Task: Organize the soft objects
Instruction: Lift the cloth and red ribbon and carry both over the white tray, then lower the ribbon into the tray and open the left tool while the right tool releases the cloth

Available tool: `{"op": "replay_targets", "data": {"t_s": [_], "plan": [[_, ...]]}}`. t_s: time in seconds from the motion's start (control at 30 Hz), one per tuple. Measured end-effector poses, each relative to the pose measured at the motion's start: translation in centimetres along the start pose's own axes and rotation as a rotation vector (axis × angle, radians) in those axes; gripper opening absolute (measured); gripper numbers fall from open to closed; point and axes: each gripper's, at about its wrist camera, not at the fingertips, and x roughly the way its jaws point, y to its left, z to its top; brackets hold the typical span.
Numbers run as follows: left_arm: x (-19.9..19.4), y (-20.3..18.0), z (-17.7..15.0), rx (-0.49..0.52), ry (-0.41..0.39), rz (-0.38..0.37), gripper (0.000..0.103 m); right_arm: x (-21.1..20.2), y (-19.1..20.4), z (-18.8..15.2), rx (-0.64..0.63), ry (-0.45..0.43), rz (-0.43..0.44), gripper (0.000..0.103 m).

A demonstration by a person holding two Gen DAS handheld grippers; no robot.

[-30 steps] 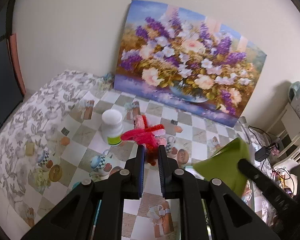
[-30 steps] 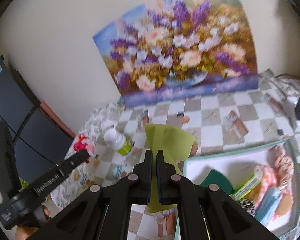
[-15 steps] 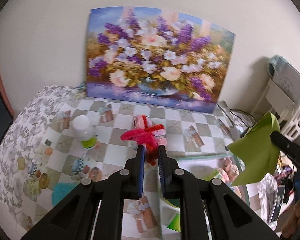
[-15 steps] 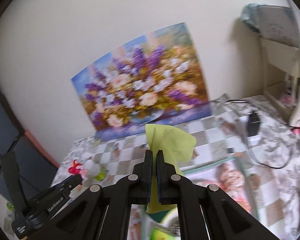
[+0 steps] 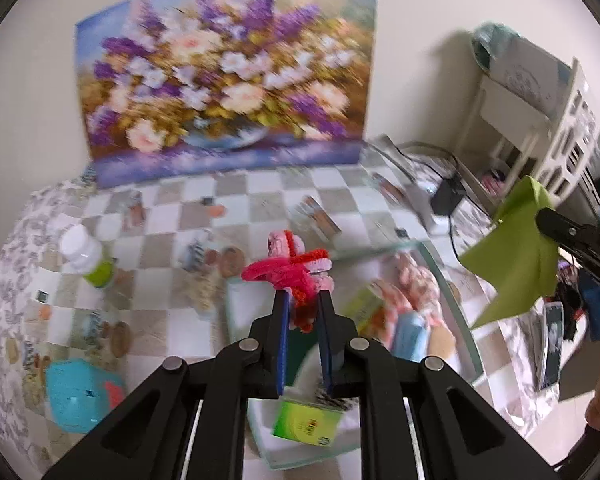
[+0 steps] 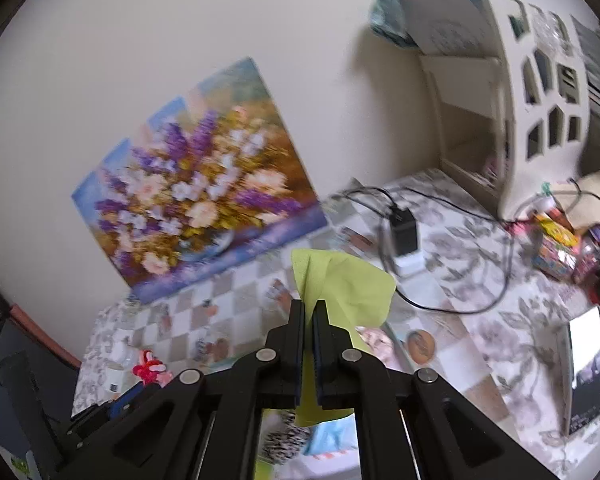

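In the left wrist view my left gripper (image 5: 302, 300) is shut on a fuzzy red and pink pipe-cleaner bundle (image 5: 290, 270), held above the near-left corner of a shallow clear tray (image 5: 453, 312) that holds several soft items. At the right edge of that view my right gripper (image 5: 544, 220) hangs higher, past the tray's right side, with a lime green sheet (image 5: 512, 256) drooping from it. In the right wrist view my right gripper (image 6: 309, 308) is shut on the lime green sheet (image 6: 340, 284), and the left gripper (image 6: 138, 390) with its pipe-cleaner bundle (image 6: 150, 368) shows at lower left.
A flower painting (image 5: 228, 80) leans on the back wall. A white bottle (image 5: 86, 256) and a blue toy (image 5: 80, 396) sit left of the tray. A charger with cables (image 6: 404, 228), a white shelf (image 6: 520, 100) and a lit screen (image 6: 586, 364) stand to the right.
Both grippers have swung to the right, each keeping its grip. The pipe-cleaner bundle now hangs over the tray instead of the bare cloth, and the green sheet has moved up and right.
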Motion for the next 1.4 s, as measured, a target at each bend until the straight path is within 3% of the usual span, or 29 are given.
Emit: {"op": "replay_targets", "data": {"t_s": [0.23, 0.7, 1.13, 1.17, 1.27, 1.4], "plan": [[2.8, -1.6, -1.1, 0.018, 0.097, -0.045, 0.014, 3.0, -1.7, -1.1, 0.028, 0.106, -0.029, 0.004], [7.5, -1.3, -3.0, -0.021, 0.241, -0.049, 0.014, 10.0, 1.3, -5.2, -0.004, 0.342, 0.065, 0.007], [10.6, -1.3, -4.5, -0.032, 0.344, -0.031, 0.016, 13.6, 2.1, -7.9, -0.032, 0.491, 0.045, 0.008], [10.7, -1.2, -4.6, -0.036, 0.350, -0.030, 0.020, 13.8, 2.1, -8.1, -0.037, 0.503, 0.040, 0.008], [10.8, -1.1, -4.6, -0.043, 0.355, -0.021, 0.047, 14.2, 2.2, -8.5, -0.048, 0.523, 0.022, 0.009], [10.7, -1.0, -4.6, -0.046, 0.352, -0.016, 0.053, 14.5, 2.0, -8.8, -0.041, 0.549, 0.009, 0.010]]}}
